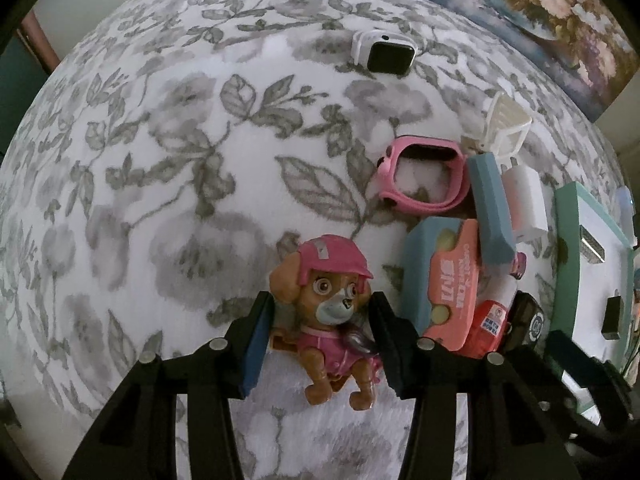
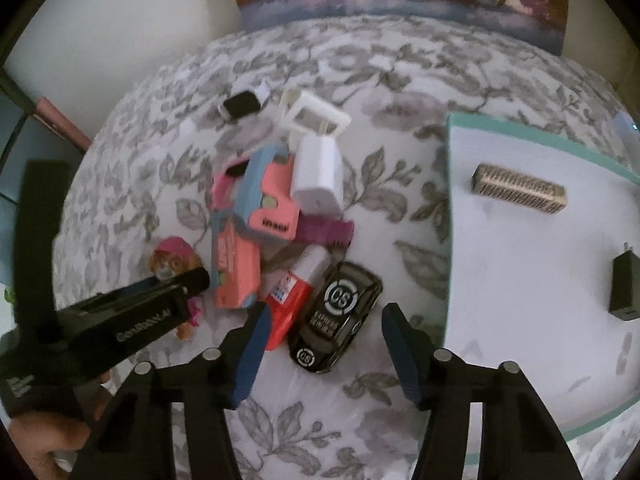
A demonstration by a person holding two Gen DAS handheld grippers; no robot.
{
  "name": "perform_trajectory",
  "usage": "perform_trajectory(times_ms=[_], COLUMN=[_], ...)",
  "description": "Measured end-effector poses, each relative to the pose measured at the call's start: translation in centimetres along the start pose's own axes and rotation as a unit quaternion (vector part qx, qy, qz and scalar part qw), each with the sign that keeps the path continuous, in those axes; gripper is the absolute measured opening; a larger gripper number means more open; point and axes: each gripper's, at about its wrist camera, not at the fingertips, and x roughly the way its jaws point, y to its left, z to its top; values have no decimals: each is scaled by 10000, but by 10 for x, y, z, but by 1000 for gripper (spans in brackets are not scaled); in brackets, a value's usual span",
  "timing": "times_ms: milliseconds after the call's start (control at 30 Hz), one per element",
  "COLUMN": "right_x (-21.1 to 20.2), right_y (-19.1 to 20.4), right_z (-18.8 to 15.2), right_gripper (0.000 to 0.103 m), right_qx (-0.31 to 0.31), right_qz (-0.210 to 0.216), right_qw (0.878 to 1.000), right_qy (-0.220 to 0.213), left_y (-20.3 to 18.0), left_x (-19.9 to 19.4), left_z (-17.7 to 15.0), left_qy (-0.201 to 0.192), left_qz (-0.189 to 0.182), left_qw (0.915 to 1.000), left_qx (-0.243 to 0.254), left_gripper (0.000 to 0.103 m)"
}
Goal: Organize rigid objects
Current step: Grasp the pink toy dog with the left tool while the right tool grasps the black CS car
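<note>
Two items, a brush [image 2: 520, 189] and a charger [image 2: 625, 286], already lay on the tray [image 2: 454, 216] at right; the pile remained at centre. Left gripper [image 1: 320, 344] jaws clasped the puppy [image 1: 332, 320]; right gripper [image 2: 324, 354] jaws, half-open, straddled the car [image 2: 336, 316] without touching.

- A black toy car [image 2: 335, 318] beside the teal-edged tray [image 2: 450, 216] carries "CS" in a circle on its roof, repeated on its hood.
- Smaller lettering beneath the roof mark begins "EXPRESS"; the rest is illegible.
- Print on the pink case [image 1: 448, 280] nearby is too blurred to read.
</note>
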Motion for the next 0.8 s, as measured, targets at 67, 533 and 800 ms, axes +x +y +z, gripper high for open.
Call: perform_trajectory(times_ms=[67, 533, 800], right_x=[5, 23, 24], right_y=[1, 12, 15], right_z=[-1, -1, -1], right_gripper=[52, 44, 44], right_qx=[-16, -244, -279], right_qz=[-54, -433, -546], right_qw=[10000, 9985, 9979], right_qy=[76, 229, 225], left_y=[1, -11, -15], left_x=[-2, -1, 0], left_z=[-6, 3, 4], left_qy=[2, 21, 9], left_qz=[17, 189, 260], left_qw=[10000, 9997, 9995], left_qx=[14, 123, 182], left_gripper=[51, 51, 51])
